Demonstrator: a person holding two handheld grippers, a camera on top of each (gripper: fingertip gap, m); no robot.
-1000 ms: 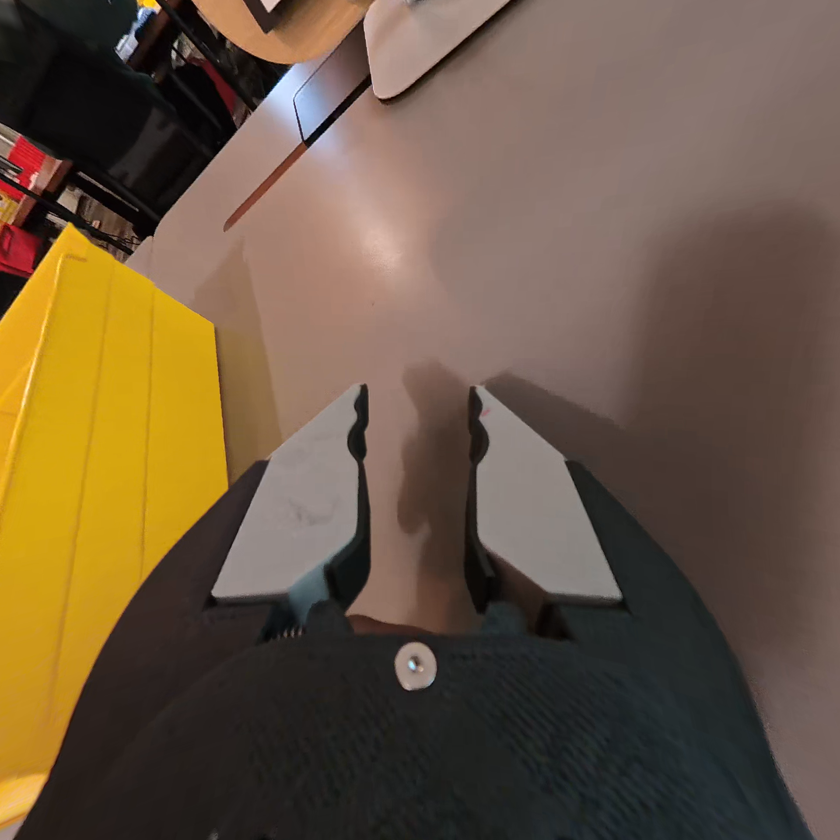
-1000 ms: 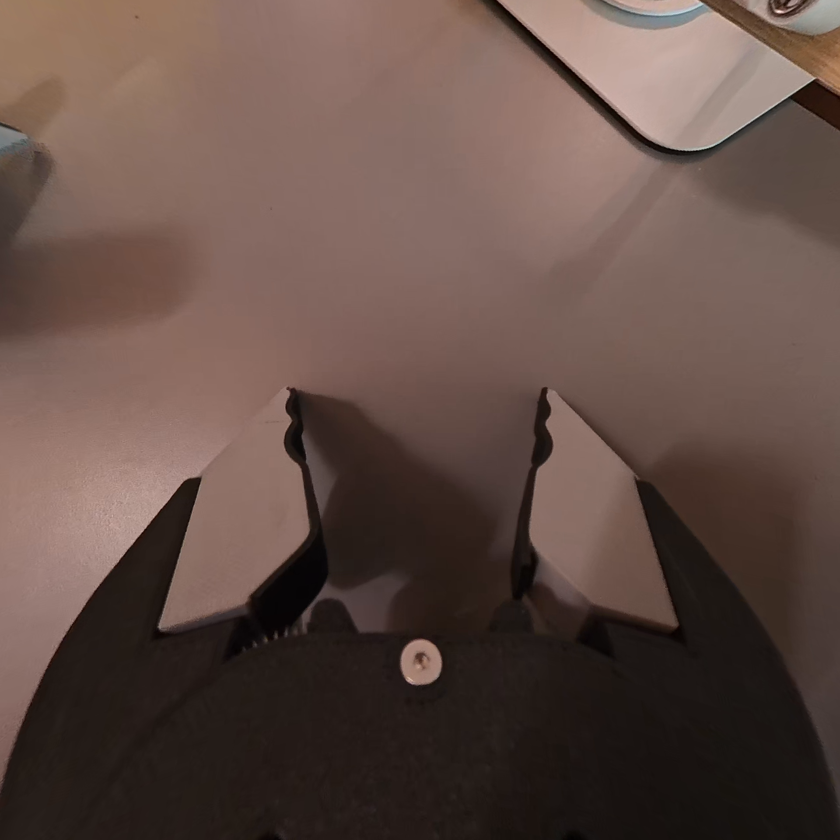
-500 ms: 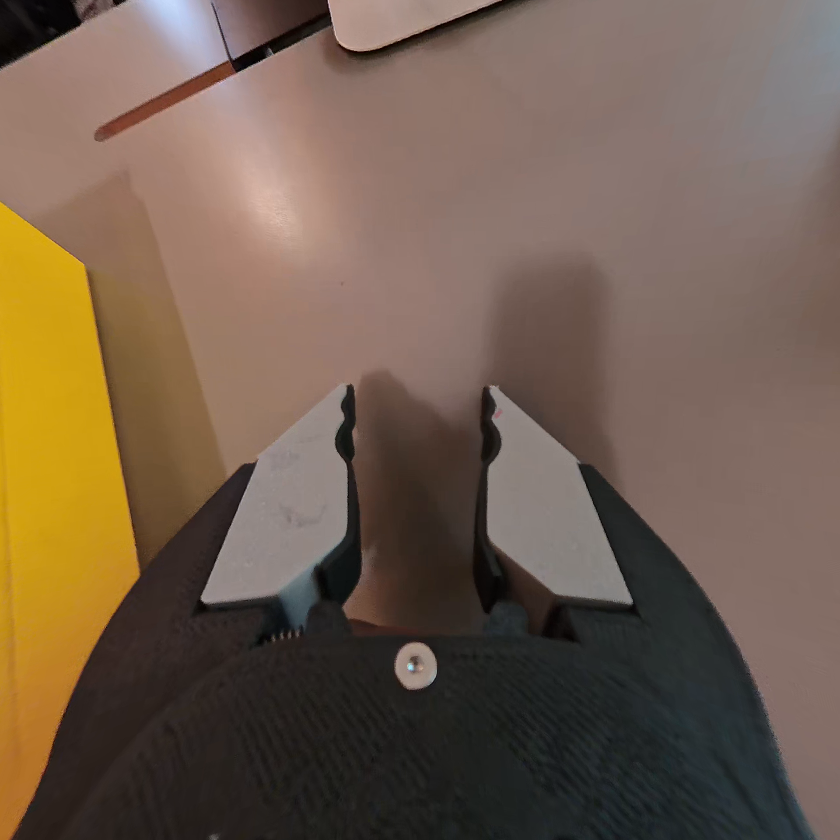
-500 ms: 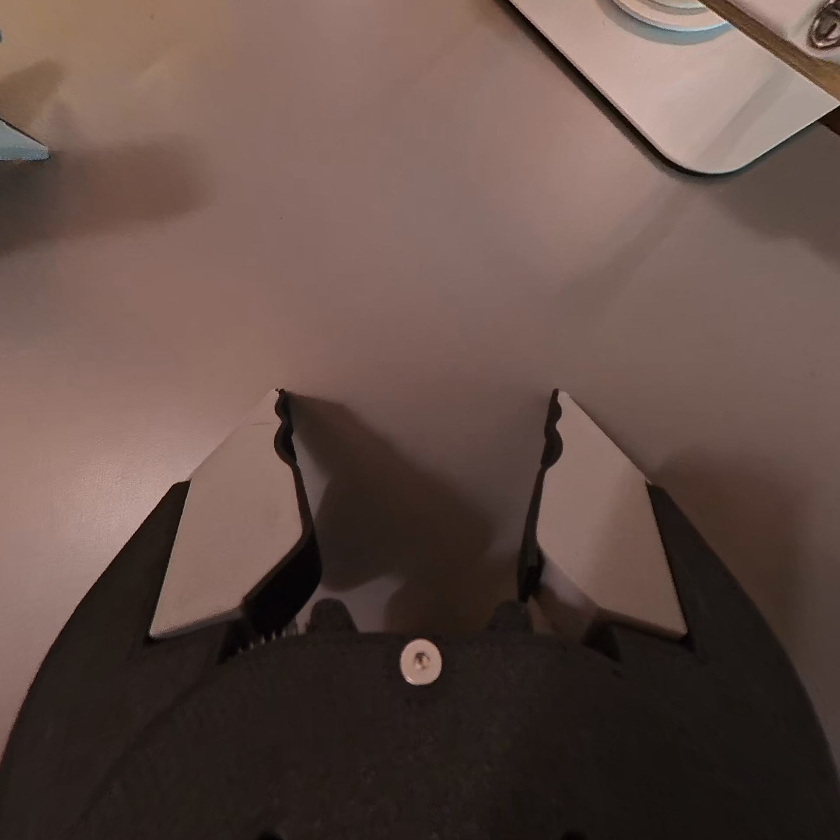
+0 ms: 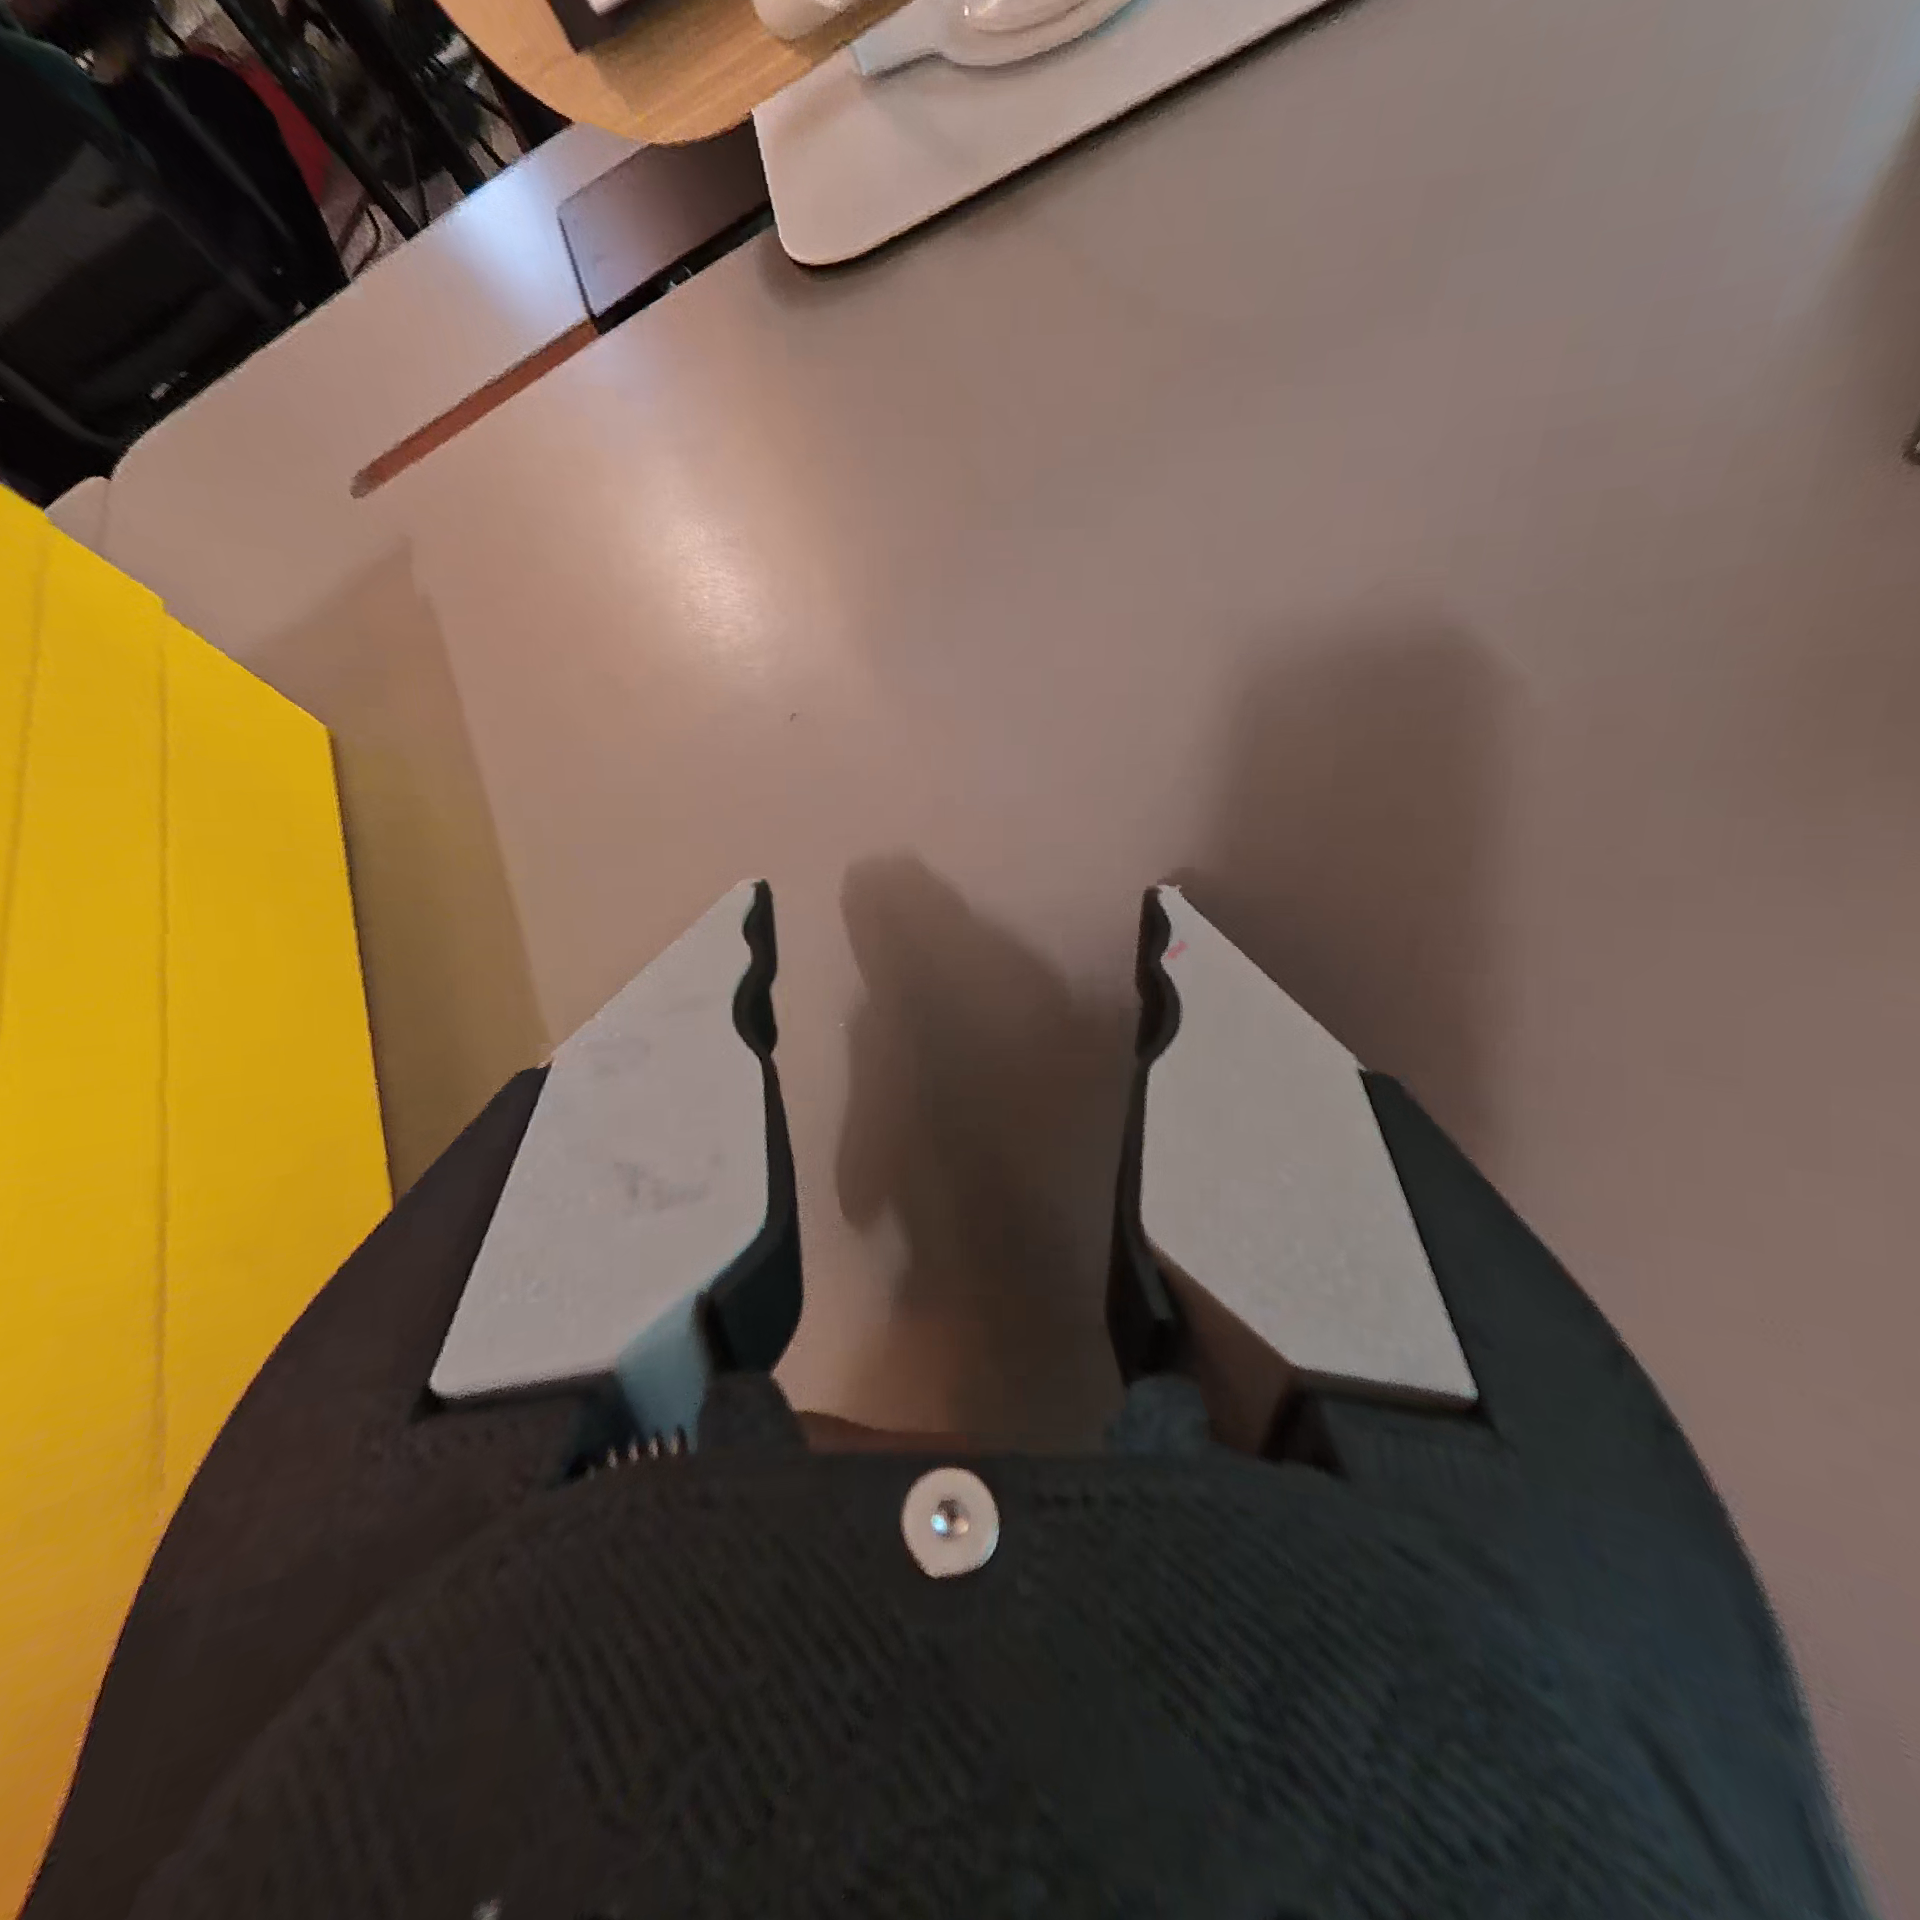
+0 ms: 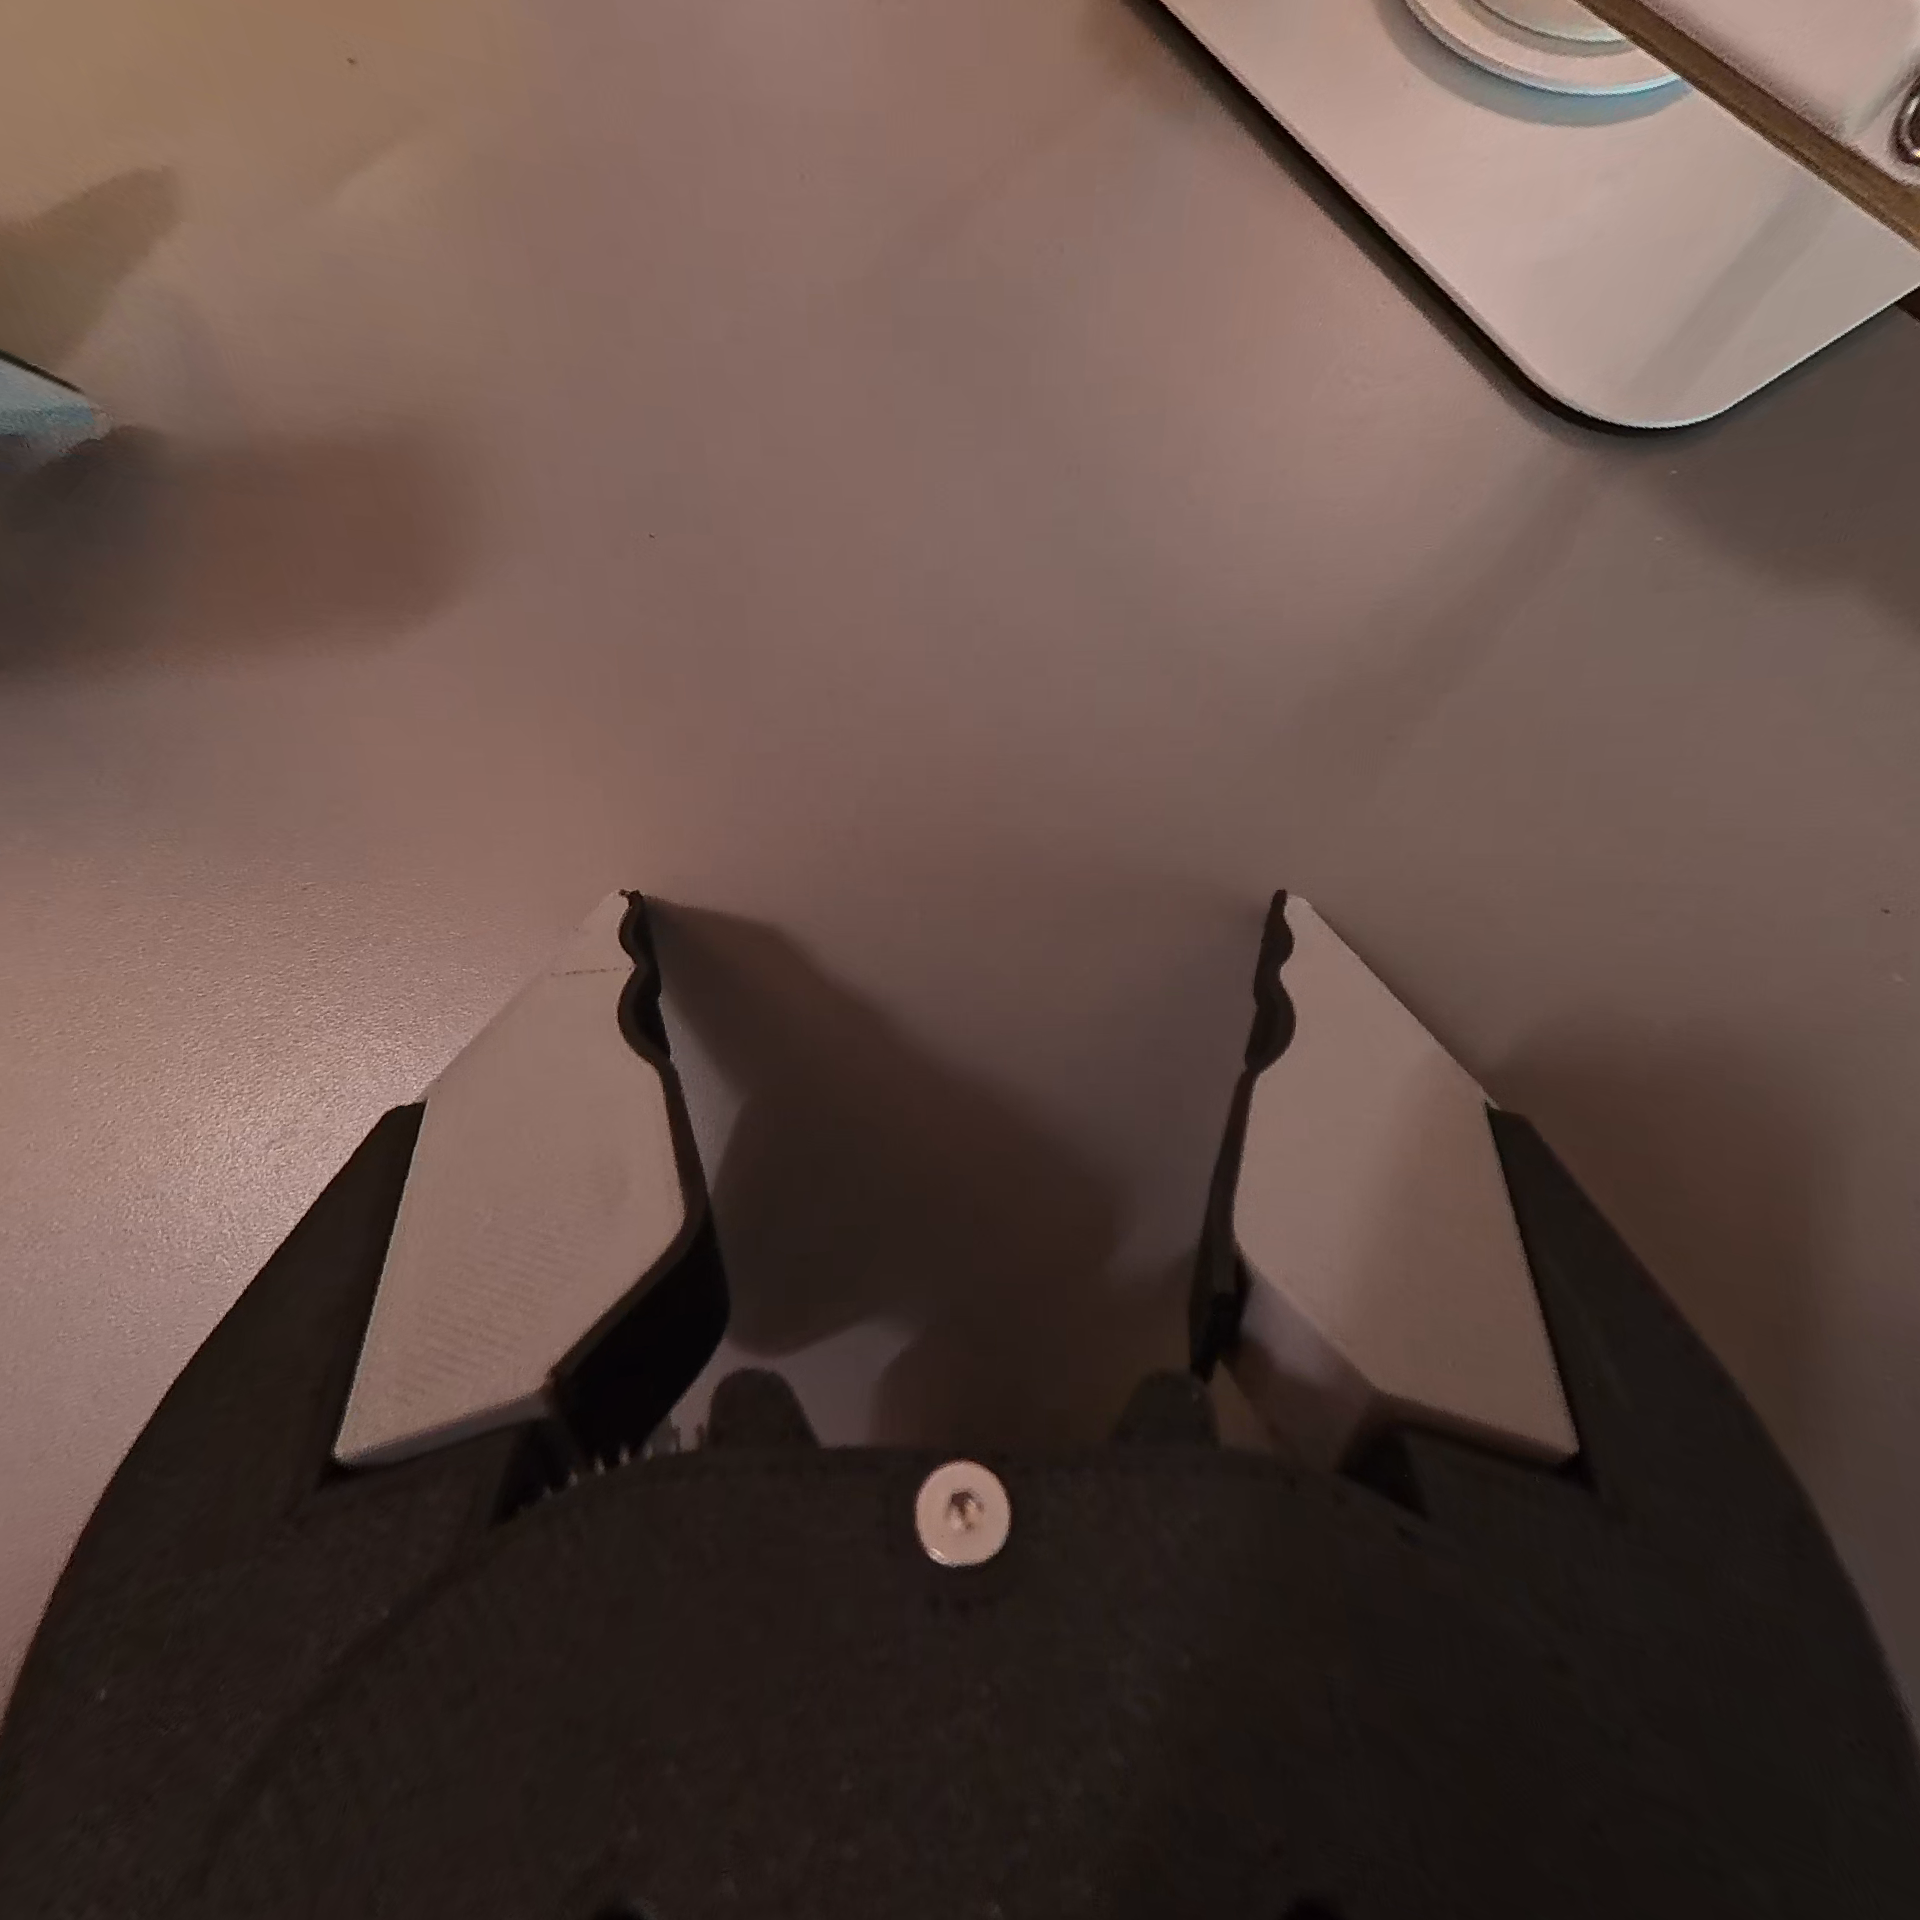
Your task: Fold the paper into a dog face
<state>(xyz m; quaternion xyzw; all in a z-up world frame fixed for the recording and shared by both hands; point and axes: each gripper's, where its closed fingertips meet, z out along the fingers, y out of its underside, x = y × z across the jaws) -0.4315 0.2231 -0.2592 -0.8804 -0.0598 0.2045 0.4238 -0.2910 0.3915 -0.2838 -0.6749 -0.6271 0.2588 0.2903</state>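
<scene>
Left gripper point(image 5: 956, 904): jaws parted to a middling gap, nothing between them, poised low over bare worktop point(image 5: 1039, 571); its shadow falls straight under the gap, so I judge it close to the surface
Right gripper point(image 6: 951, 904): jaws spread wide and empty, aimed down at the worktop point(image 6: 935, 520); that spread suits reaching for a flat sheet edge, not holding one
Paper: only a pale blue corner point(image 6: 42, 400) shows, at 10 o'clock at the left edge of the right wrist view, well apart from the right gripper's jaws; whether it is flat or already creased I cannot tell
Yellow bin point(image 5: 156, 1039): stands at 9 o'clock just beside the left gripper, likely parked aside to keep the middle free for folding
White base plate point(image 6: 1507, 229): at 1 o'clock in the right wrist view, flat on the worktop, clear of both tools; the same plate point(image 5: 987, 135) sits at 12 o'clock in the left wrist view
Stage: judged as pre-grasp, no fold in hand
Next need: the right gripper would have to swing toward 10 o'clock to meet the paper
</scene>
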